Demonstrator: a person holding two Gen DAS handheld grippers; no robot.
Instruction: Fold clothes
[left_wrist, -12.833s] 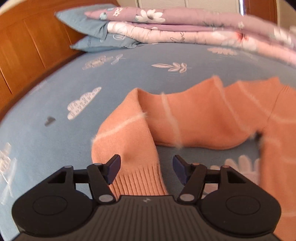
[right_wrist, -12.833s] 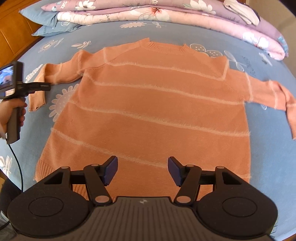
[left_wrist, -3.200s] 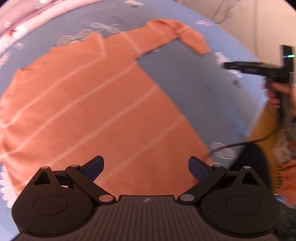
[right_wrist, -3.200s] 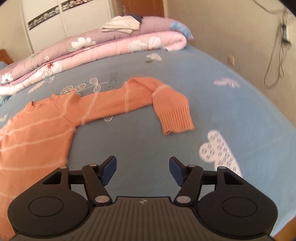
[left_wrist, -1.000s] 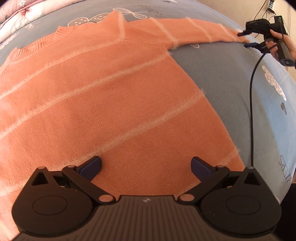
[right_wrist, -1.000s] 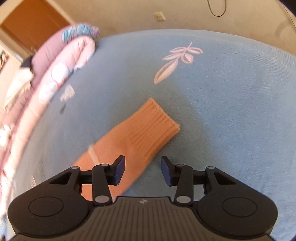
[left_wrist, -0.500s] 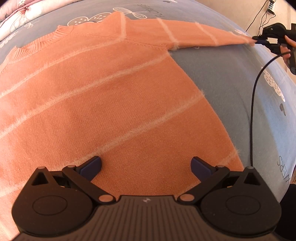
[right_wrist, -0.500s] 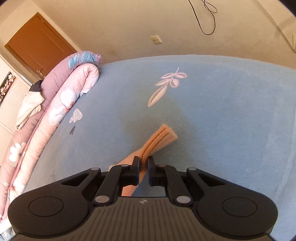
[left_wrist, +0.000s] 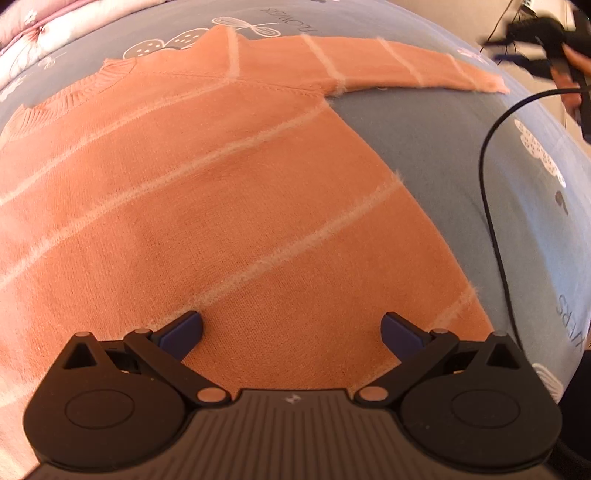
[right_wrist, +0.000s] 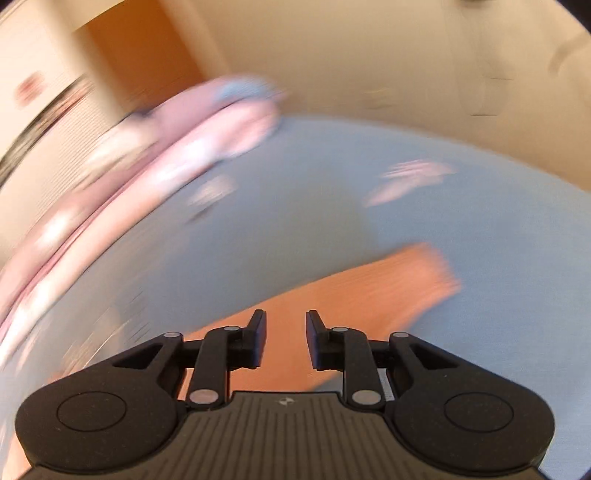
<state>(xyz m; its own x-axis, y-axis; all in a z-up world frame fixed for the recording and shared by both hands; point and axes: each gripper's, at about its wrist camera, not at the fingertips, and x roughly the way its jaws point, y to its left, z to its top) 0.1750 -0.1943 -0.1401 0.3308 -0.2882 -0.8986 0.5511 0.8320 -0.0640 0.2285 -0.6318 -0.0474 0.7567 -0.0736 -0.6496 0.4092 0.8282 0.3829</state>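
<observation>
The soft, floppy orange sweater (left_wrist: 229, 206) lies flat on the blue bed (left_wrist: 461, 155), best pinched at a sleeve cuff (right_wrist: 424, 273), while the left tongs (left_wrist: 291, 328) hover spread and the right tongs (right_wrist: 284, 339) are parting, empty.

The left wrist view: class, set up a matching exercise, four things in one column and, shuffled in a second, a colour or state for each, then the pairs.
Things:
1. sweater
2. bedsheet
3. cable
4. left gripper

Descriptions:
A. black, trailing across the sheet
B. open wide, nothing between the fingers
C. orange with pale stripes, lying spread out
D. blue with printed flowers

Pairs: 1-C, 2-D, 3-A, 4-B
</observation>
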